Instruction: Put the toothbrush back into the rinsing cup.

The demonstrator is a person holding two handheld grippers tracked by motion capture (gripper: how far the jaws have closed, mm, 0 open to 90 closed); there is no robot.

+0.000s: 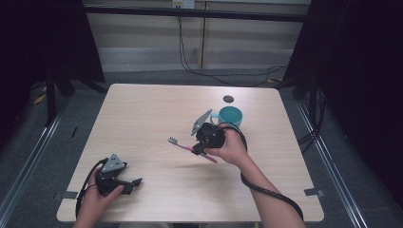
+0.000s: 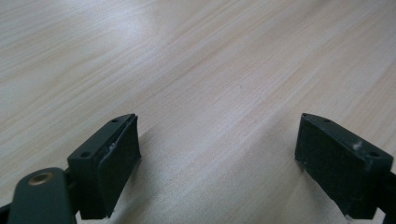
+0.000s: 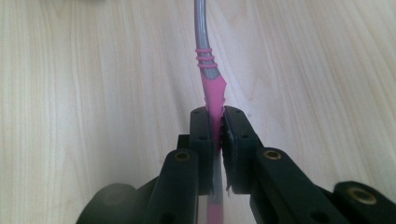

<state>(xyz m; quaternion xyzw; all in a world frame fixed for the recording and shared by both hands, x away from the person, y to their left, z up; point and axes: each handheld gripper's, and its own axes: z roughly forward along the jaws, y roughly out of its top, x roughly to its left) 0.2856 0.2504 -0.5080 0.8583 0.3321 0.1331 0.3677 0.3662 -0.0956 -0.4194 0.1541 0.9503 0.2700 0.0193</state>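
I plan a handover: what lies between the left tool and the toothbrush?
Only bare table between left tool and toothbrush, per the high view.

- The right gripper (image 3: 216, 122) reaches up from the bottom edge, its two black jaws pressed against a toothbrush (image 3: 211, 86) — no gap shows on either side of the handle.
- The handle is pink where it is pinched; farther out it has three thin pink rings, then turns grey and runs off the top edge.
- A short pink stretch of handle also shows below the jaws, between the black arms.
- Under everything lies a pale wooden table (image 3: 84, 84).
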